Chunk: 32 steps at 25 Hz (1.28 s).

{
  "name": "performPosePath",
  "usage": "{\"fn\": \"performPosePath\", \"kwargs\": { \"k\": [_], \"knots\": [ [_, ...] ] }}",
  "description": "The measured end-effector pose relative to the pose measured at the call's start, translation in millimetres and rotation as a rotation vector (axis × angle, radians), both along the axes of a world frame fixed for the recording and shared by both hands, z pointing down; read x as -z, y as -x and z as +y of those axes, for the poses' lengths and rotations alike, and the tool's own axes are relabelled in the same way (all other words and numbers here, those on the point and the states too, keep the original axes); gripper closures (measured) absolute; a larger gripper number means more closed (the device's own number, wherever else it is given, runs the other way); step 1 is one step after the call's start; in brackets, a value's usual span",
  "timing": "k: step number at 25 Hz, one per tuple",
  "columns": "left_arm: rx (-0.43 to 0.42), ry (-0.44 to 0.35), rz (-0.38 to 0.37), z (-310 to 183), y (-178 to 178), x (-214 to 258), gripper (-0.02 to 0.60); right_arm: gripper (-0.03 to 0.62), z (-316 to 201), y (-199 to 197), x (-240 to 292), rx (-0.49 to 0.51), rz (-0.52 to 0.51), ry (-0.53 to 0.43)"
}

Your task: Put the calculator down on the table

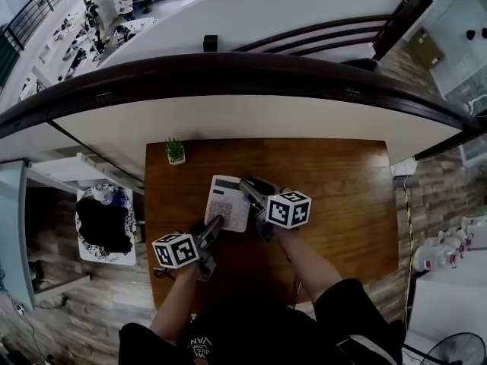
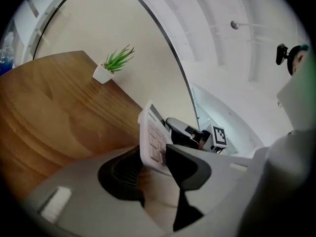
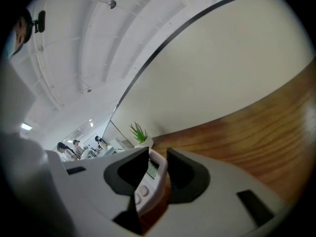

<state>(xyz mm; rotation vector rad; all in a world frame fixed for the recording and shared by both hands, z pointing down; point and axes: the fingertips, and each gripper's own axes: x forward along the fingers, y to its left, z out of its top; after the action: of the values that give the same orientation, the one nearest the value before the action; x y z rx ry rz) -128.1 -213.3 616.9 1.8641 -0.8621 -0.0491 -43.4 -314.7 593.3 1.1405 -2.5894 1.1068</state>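
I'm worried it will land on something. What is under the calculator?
Wooden table shows all around the calculator, which sits between the jaws of the left gripper and right gripper. The patch directly beneath is covered, so whether it touches the wood cannot be told.

Bright even daylight, fisheye-warped edges

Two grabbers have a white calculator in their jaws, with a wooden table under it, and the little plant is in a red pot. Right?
Almost. The plant's pot is white, not red; the left gripper view shows it. The rest stands: the white calculator is between the jaws of the left gripper and the right gripper, with the wooden table under it.
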Motion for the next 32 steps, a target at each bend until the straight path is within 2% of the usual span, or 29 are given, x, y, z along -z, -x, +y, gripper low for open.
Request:
{"fn": "performPosePath", "kwargs": {
  "k": [11, 14, 15, 16, 18, 21, 28, 32],
  "knots": [
    [-0.050, -0.090, -0.082, -39, 9, -9, 0.422, 0.490, -39, 10, -15, 0.024, -0.034, -0.009],
    [-0.099, -0.125, -0.147, -44, 6, -11, 0.405, 0.490, -47, 13, -19, 0.039, -0.024, -0.010],
    [-0.140, -0.139, -0.190, -44, 2, -13, 0.300, 0.490, -50, 14, -22, 0.045, -0.008, -0.011],
    [-0.180, -0.149, -0.229, -43, -3, -17, 0.250, 0.491, -54, 14, -25, 0.048, 0.006, -0.012],
    [-0.211, -0.146, -0.244, -45, -10, -23, 0.249, 0.491, -62, 13, -31, 0.043, 0.020, -0.008],
    [-0.191, -0.139, -0.222, -49, -13, -28, 0.249, 0.491, -69, 13, -37, 0.039, 0.028, -0.003],
    [-0.238, -0.217, -0.364, -59, -15, -36, 0.244, 0.490, -81, 14, -39, 0.032, 0.033, -0.037],
    [-0.291, -0.233, -0.454, -60, -20, -45, 0.241, 0.490, -88, 18, -37, 0.053, 0.069, -0.072]
  ]
}}
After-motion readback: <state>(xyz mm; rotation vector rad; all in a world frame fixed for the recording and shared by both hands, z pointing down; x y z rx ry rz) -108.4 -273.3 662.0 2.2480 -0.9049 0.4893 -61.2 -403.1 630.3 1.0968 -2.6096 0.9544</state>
